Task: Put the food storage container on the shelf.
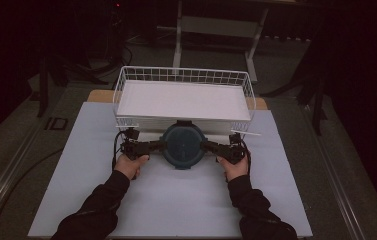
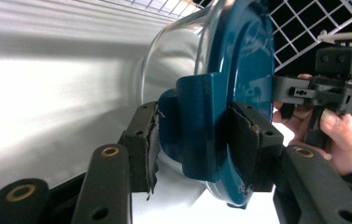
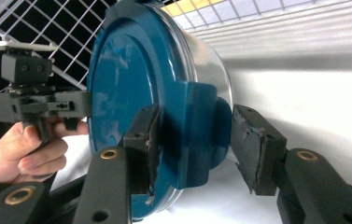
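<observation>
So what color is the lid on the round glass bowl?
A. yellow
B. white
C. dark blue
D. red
C. The lid on the glass bowl is dark blue, and the high view shows it in front of the white wire basket.

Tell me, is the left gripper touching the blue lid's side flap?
Touching. The left gripper view shows the left gripper's two pads pressed against both faces of the blue lid's side flap.
</observation>
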`<action>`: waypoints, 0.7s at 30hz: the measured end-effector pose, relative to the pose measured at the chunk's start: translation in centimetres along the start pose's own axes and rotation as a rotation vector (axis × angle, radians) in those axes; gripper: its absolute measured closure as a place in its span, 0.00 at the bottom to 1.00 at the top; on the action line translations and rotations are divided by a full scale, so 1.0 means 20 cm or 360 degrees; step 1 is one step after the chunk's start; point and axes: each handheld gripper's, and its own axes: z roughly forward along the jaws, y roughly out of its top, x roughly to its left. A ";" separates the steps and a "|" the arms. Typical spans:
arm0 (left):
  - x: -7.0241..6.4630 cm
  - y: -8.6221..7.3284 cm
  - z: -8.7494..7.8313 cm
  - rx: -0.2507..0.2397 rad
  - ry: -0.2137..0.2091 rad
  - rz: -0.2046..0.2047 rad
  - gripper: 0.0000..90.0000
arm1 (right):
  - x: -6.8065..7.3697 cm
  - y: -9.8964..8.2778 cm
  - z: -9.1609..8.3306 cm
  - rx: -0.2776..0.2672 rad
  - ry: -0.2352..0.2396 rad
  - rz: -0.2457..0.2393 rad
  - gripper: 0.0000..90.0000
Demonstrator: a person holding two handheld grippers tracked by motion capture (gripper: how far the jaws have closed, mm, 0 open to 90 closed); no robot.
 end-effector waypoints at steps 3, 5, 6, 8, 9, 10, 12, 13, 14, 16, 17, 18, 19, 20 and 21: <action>0.00 0.01 0.00 -0.0023 0.0042 0.0012 0.55 | 0.01 -0.01 0.01 -0.0002 -0.0027 -0.0011 0.55; -0.01 0.01 0.00 -0.0030 0.0066 0.0045 0.55 | 0.02 0.00 0.01 0.0000 -0.0044 -0.0010 0.55; -0.02 0.01 0.00 -0.0032 0.0083 0.0045 0.52 | 0.02 0.00 0.01 -0.0006 -0.0056 -0.0014 0.54; -0.02 0.02 0.00 -0.0028 0.0105 0.0038 0.48 | 0.03 0.00 0.01 -0.0017 -0.0094 -0.0041 0.51; -0.02 0.02 0.00 -0.0033 0.0123 0.0045 0.46 | 0.03 0.01 0.02 -0.0020 -0.0105 -0.0050 0.50; -0.02 0.02 0.00 -0.0039 0.0134 0.0048 0.43 | 0.03 0.01 0.02 -0.0025 -0.0110 -0.0052 0.50; -0.02 0.02 0.01 -0.0054 0.0158 0.0043 0.41 | 0.03 0.01 0.02 -0.0033 -0.0136 -0.0054 0.48; -0.03 0.02 0.01 -0.0076 0.0192 0.0051 0.40 | 0.03 0.01 0.02 -0.0038 -0.0147 -0.0063 0.46; -0.04 0.02 0.01 -0.0086 0.0211 0.0059 0.40 | 0.03 0.02 0.02 -0.0047 -0.0175 -0.0090 0.45; -0.05 0.03 0.01 -0.0102 0.0246 0.0069 0.40 | 0.03 0.03 0.03 -0.0063 -0.0202 -0.0095 0.45; -0.05 0.03 0.02 -0.0103 0.0251 0.0061 0.40 | 0.03 0.03 0.02 -0.0065 -0.0211 -0.0095 0.46; -0.05 0.03 0.02 -0.0105 0.0261 0.0068 0.40 | 0.03 0.03 0.02 -0.0071 -0.0188 -0.0088 0.46; -0.06 0.04 0.02 -0.0107 0.0275 0.0071 0.40 | 0.03 0.04 0.02 -0.0072 -0.0179 -0.0084 0.46; -0.06 0.04 0.02 -0.0102 0.0271 0.0057 0.40 | 0.03 0.04 0.02 -0.0075 -0.0178 -0.0096 0.45; -0.07 0.04 0.02 -0.0100 0.0280 0.0064 0.40 | 0.04 0.04 0.01 -0.0072 -0.0171 -0.0092 0.44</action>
